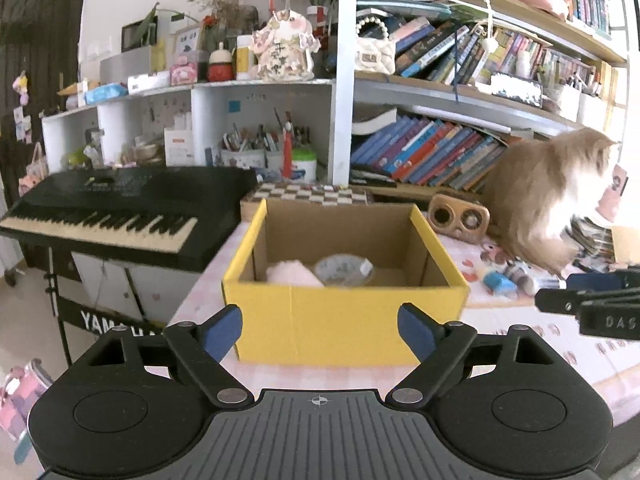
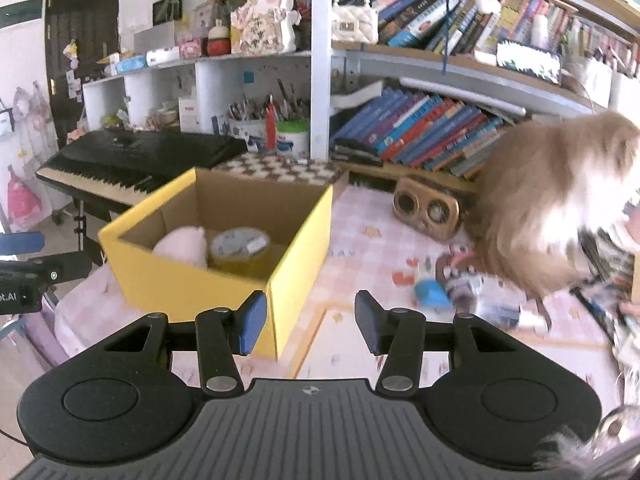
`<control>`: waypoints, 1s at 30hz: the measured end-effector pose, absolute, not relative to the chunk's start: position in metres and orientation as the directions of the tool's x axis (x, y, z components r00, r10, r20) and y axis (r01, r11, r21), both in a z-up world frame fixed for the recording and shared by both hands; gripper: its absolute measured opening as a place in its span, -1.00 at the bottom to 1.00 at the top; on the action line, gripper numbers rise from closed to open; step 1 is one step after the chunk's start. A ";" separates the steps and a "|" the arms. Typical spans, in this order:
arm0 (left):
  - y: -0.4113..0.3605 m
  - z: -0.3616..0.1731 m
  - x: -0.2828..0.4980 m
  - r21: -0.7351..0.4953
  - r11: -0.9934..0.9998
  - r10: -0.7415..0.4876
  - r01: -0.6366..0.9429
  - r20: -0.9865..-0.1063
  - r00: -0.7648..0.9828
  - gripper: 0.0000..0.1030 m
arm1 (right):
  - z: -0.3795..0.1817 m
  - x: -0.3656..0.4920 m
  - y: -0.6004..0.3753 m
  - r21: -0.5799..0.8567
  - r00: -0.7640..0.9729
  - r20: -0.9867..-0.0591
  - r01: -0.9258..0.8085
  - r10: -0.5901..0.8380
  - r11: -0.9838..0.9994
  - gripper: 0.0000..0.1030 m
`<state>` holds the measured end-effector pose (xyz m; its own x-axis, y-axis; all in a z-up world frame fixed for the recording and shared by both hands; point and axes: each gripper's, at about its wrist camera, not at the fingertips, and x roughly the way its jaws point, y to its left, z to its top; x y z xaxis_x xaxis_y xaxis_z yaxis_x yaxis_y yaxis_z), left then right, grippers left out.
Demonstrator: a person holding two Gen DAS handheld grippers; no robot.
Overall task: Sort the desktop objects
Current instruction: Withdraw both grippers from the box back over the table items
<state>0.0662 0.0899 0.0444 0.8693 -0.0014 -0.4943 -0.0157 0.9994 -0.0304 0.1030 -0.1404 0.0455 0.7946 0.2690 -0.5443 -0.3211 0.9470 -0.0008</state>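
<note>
Desk (image 2: 360,232) with pink checked cover. On it: yellow box (image 1: 344,312), wooden speaker (image 1: 458,218), chequered board (image 1: 312,194), small bottles (image 1: 508,278). A cat (image 1: 548,196) stands at right.

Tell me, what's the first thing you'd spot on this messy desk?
Probably the fluffy ginger-and-white cat sitting at the right end of the desk, in front of the slanting books. Next, the bright yellow cardboard box in the middle, holding something soft and pink beside a roll of tape. Small toys lie scattered by the cat.

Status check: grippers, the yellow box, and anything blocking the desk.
Left gripper open, empty. Right gripper open, empty. Yellow box holds pink plush and tape roll. Cat over small items.
</note>
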 end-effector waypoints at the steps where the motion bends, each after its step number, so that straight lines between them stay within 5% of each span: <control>1: 0.090 0.042 0.062 -0.033 0.999 -0.001 -0.018 -0.498 0.867 0.70 | 0.042 0.097 -0.139 0.001 0.792 -0.549 -0.317 0.265 0.948 -0.10; 30: 0.061 -0.002 -0.008 -0.064 0.997 -0.078 0.049 -0.616 0.784 0.70 | -0.008 -0.001 -0.125 0.002 0.726 -0.647 -0.304 0.234 0.953 0.07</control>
